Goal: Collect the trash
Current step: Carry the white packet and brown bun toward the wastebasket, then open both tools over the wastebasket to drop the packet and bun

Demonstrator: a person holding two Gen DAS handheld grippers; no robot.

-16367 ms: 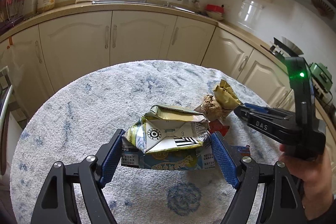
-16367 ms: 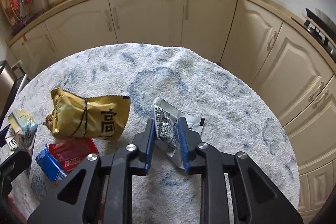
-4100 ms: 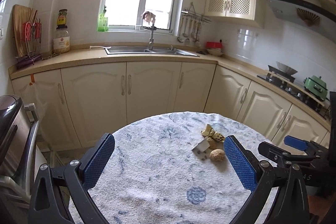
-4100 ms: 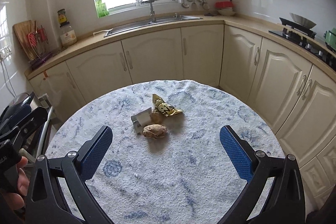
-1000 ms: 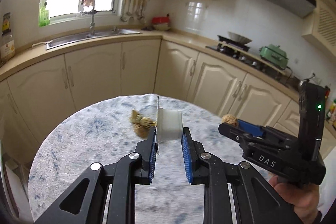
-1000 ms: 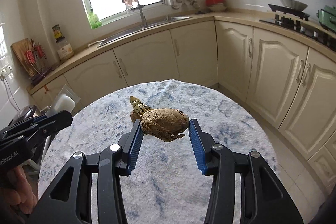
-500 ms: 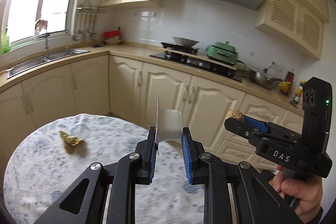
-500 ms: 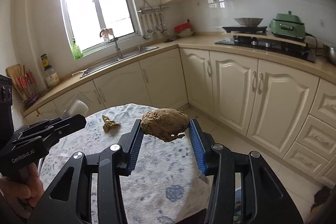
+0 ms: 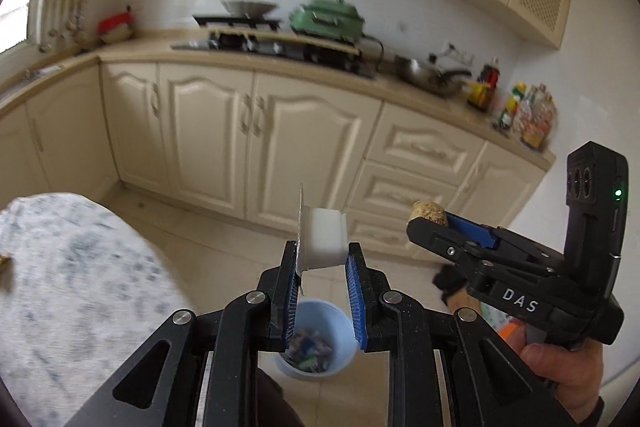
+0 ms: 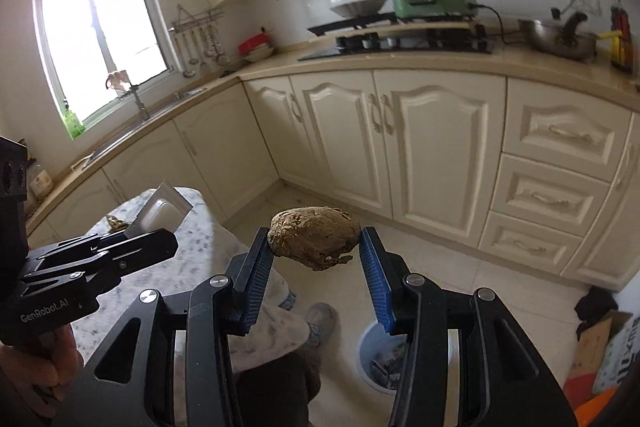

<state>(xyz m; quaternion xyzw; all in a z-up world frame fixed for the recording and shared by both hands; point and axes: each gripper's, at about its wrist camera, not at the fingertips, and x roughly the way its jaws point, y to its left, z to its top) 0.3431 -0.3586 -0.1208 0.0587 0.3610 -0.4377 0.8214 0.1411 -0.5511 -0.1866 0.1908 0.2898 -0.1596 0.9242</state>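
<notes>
My left gripper (image 9: 322, 257) is shut on a small white plastic cup (image 9: 323, 241) with a peeled foil lid, held in the air off the table. Straight below it on the tiled floor stands a light blue bin (image 9: 320, 341) with wrappers inside. My right gripper (image 10: 316, 247) is shut on a crumpled brown lump of trash (image 10: 314, 241); the blue bin (image 10: 370, 351) sits low right of it, partly hidden by the finger. In the left wrist view the right gripper (image 9: 434, 223) hangs to the right with the brown lump (image 9: 428, 214) at its tip.
The round table with a blue-white cloth (image 9: 72, 267) lies at the left, a yellow wrapper (image 10: 118, 223) still on it. Cream cabinets (image 9: 280, 131) and a counter with a hob run across the back. A person's leg and shoe (image 10: 320, 315) stand by the bin; boxes (image 10: 604, 355) sit at far right.
Both grippers have swung right, away from the table, each keeping its load. The view now faces the hob cabinets and the blue bin has come into sight below.
</notes>
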